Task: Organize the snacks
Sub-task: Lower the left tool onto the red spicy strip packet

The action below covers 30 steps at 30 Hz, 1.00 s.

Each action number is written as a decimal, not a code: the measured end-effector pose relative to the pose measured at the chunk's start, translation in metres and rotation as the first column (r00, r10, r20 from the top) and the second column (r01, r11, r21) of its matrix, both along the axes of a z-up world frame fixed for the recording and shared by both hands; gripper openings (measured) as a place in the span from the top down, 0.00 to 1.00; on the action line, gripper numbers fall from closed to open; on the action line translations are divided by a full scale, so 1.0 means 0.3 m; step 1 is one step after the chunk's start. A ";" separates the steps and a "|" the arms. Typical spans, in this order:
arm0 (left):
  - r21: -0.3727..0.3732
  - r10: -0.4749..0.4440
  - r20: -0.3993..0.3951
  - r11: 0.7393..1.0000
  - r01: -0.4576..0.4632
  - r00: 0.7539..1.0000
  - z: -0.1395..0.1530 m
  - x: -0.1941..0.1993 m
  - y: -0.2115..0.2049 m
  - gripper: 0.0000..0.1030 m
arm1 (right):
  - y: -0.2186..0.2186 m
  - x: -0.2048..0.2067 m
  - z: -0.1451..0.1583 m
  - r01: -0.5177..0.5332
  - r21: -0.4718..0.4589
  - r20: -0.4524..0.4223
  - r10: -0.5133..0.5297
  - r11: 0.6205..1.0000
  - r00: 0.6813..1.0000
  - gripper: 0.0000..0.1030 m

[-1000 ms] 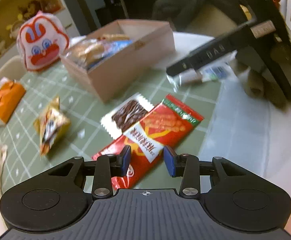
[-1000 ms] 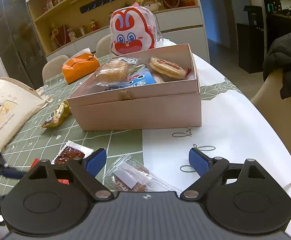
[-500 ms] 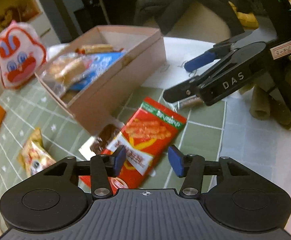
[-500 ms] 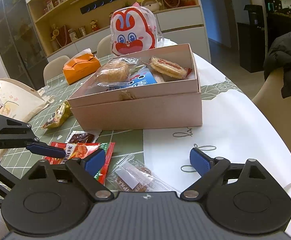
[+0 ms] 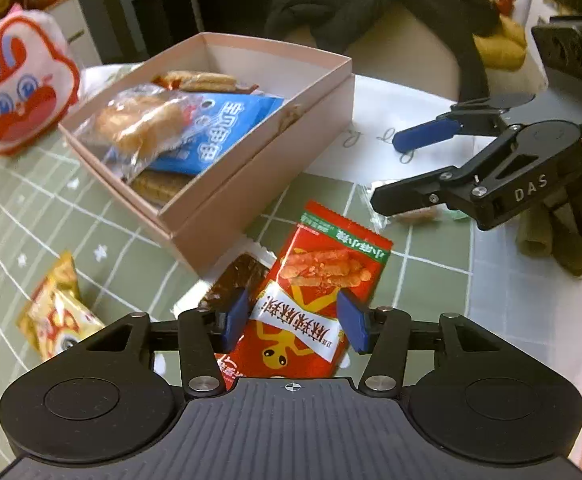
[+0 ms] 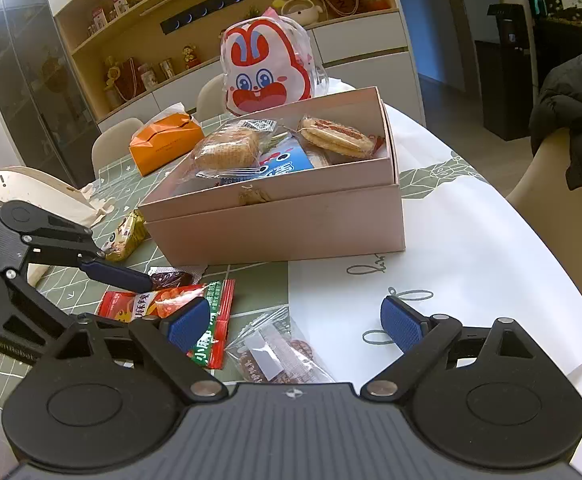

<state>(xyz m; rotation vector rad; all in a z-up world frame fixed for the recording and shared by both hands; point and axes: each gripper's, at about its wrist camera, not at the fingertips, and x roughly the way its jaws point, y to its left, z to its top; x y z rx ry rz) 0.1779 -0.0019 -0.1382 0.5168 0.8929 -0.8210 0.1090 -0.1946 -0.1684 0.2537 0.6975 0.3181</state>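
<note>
left gripper [image 5: 293,320] hangs over the red packet [image 5: 315,300] on the bench [image 5: 431,280], jaws opening, packet between them untouched

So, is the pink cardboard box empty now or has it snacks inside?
Not empty. The pink cardboard box holds several wrapped snacks, among them a blue packet and round biscuits.

Red snack packet [image 5: 311,292] beside pink box [image 5: 251,184]
</note>
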 end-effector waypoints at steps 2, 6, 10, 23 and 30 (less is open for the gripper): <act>-0.017 -0.005 -0.028 1.000 0.005 1.000 -0.002 -0.019 0.011 0.46 | 0.000 0.000 0.000 0.000 0.000 0.000 0.000 1.000 1.000 0.10; -0.039 -0.006 -0.041 0.999 0.004 0.999 -0.010 -0.069 0.008 0.46 | 0.013 0.011 0.000 -0.027 -0.012 -0.008 0.027 1.000 1.000 0.00; -0.032 0.015 -0.035 0.999 -0.016 0.999 -0.010 -0.090 -0.012 0.45 | 0.040 0.012 0.002 -0.034 -0.062 -0.011 0.033 0.998 0.999 0.00; 0.020 -0.002 0.016 1.000 0.002 1.000 -0.004 -0.228 -0.047 0.45 | 0.044 0.021 0.002 -0.062 -0.095 -0.020 0.060 0.994 0.998 0.00; 0.007 -0.024 0.020 1.000 0.024 1.000 -0.009 -0.257 -0.035 0.44 | 0.054 0.021 0.002 -0.065 -0.120 -0.021 0.063 0.991 0.998 0.00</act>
